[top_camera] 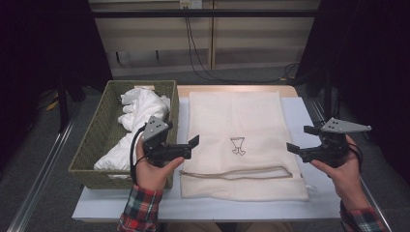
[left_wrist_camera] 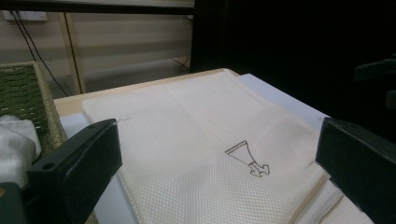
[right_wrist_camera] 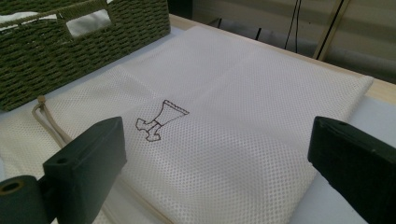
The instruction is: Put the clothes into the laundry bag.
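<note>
A cream mesh laundry bag point(top_camera: 241, 130) lies flat in the middle of the table, with a small brown emblem point(top_camera: 237, 145) on it and a drawstring point(top_camera: 232, 174) along its near edge. To its left, a green woven basket point(top_camera: 96, 140) holds crumpled white clothes point(top_camera: 140, 111). My left gripper point(top_camera: 192, 146) hovers over the bag's left edge, beside the basket, open with nothing between its jaws. My right gripper point(top_camera: 300, 138) hovers at the bag's right edge, also open and empty. The left gripper view looks across the bag point(left_wrist_camera: 196, 126) and emblem point(left_wrist_camera: 249, 160). The right gripper view shows the bag point(right_wrist_camera: 243, 93), emblem point(right_wrist_camera: 162, 119) and basket point(right_wrist_camera: 84, 42).
The white tabletop point(top_camera: 300, 111) has a wooden strip point(top_camera: 232, 89) along its far edge. Black cables point(top_camera: 193, 53) hang behind the table in front of pale shelving. Dark curtains flank both sides. A metal rail point(top_camera: 43, 169) runs along the floor at left.
</note>
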{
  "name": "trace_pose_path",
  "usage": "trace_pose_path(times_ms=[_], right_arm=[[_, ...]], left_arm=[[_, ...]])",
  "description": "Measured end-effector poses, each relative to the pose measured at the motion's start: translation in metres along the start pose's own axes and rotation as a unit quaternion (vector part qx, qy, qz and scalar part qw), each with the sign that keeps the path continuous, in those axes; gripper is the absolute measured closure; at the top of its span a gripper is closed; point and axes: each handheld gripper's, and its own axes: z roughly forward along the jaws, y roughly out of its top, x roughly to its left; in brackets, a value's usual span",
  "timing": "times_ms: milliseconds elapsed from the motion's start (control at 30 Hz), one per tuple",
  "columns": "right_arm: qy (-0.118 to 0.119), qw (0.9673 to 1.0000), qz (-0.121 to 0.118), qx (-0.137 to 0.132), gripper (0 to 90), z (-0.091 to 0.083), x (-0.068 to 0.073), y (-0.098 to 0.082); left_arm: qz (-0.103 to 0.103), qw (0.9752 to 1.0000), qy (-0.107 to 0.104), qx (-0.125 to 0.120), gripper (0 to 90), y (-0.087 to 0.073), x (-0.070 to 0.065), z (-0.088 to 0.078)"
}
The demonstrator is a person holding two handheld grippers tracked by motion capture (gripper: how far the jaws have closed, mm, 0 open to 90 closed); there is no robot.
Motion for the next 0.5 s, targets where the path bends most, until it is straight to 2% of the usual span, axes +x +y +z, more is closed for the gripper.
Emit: trace_pose_path(times_ms=[133, 233, 500], right_arm=[[0.003, 1.0000, 0.001, 0.005, 4.0, 0.006, 0.001, -0.001], [0.004, 0.9999, -0.006, 0.009, 3.9, 0.012, 0.004, 0.000], [0.017, 0.9995, -0.019, 0.017, 4.0, 0.024, 0.012, 0.000]], left_arm=[[-0.006, 1.0000, -0.002, 0.003, 0.4, -0.003, 0.000, 0.001], [0.003, 0.9999, 0.000, 0.010, 0.4, -0.004, -0.001, 0.001], [0.003, 0.9999, -0.005, 0.010, 0.4, -0.004, -0.005, 0.002]])
